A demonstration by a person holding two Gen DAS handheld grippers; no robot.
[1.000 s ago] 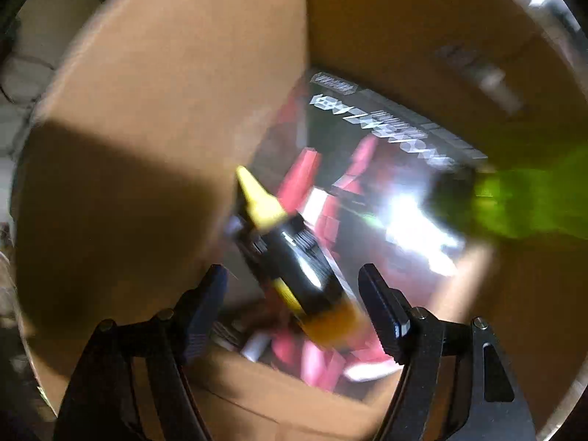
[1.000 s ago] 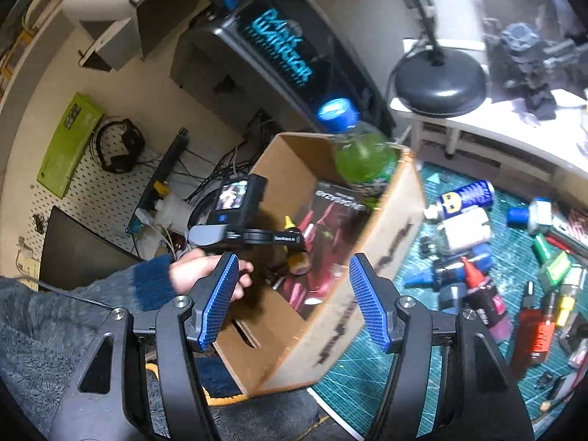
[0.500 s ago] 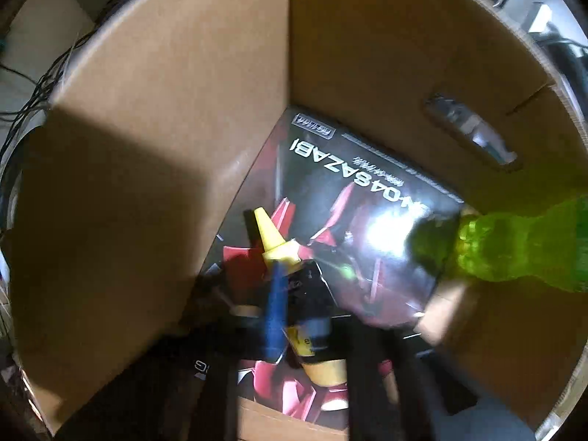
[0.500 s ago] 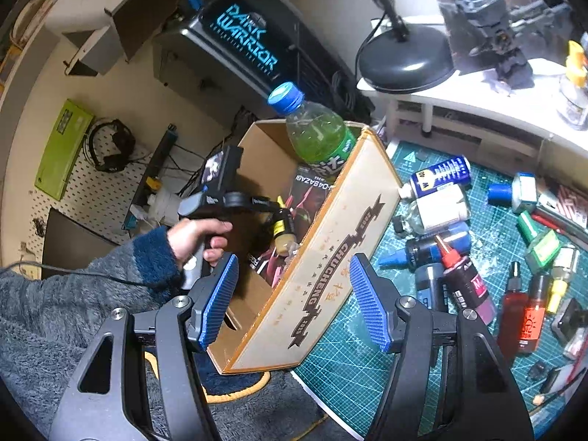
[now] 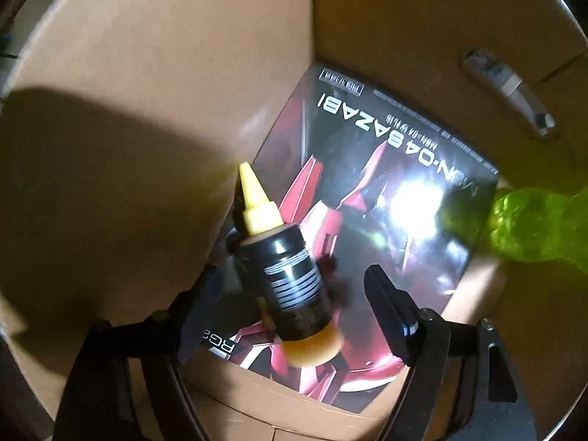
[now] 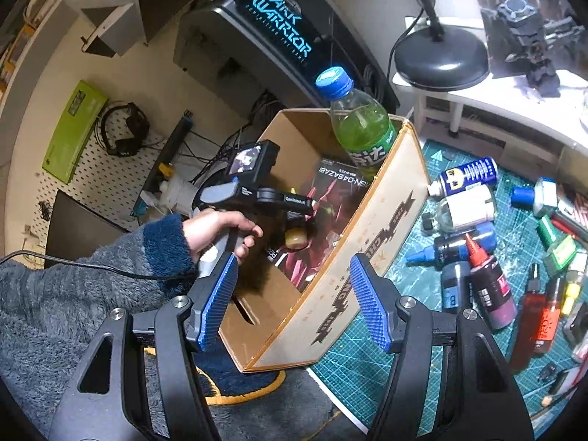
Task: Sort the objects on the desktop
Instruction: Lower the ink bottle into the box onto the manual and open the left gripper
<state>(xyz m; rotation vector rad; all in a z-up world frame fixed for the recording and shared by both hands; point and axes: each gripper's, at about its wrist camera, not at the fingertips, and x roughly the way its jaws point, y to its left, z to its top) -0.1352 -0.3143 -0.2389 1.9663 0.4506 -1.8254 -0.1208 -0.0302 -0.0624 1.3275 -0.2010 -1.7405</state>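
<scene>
1. In the left wrist view, a black paint bottle [image 5: 284,275] with a yellow nozzle is being seen blurred between the fingers of the left gripper [image 5: 290,308]; the jaws are being held apart, with a gap on either side of the bottle, so it is not being clamped.
2. The bottle is being shown inside the cardboard box [image 5: 154,84], over the glossy model kit box [image 5: 386,198] printed "MSN-04 SAZABI" that is lying on the bottom.
3. At the right edge of that view, only the base of a green soda bottle [image 5: 533,228] is being shown.
4. In the right wrist view, the same soda bottle [image 6: 362,125] is being shown whole, blue-capped, leaning in the box's upper right corner.
5. Only this view is showing the left hand [image 6: 217,229] gripping the tool inside the cardboard box [image 6: 371,235].
6. The right gripper [image 6: 290,305] is being held open and empty at the bottom centre.
7. On the cutting mat [image 6: 415,308] at right, a WD-40 can [image 6: 465,176] and several dropper bottles [image 6: 490,286] are being seen lying, outside the box.
</scene>
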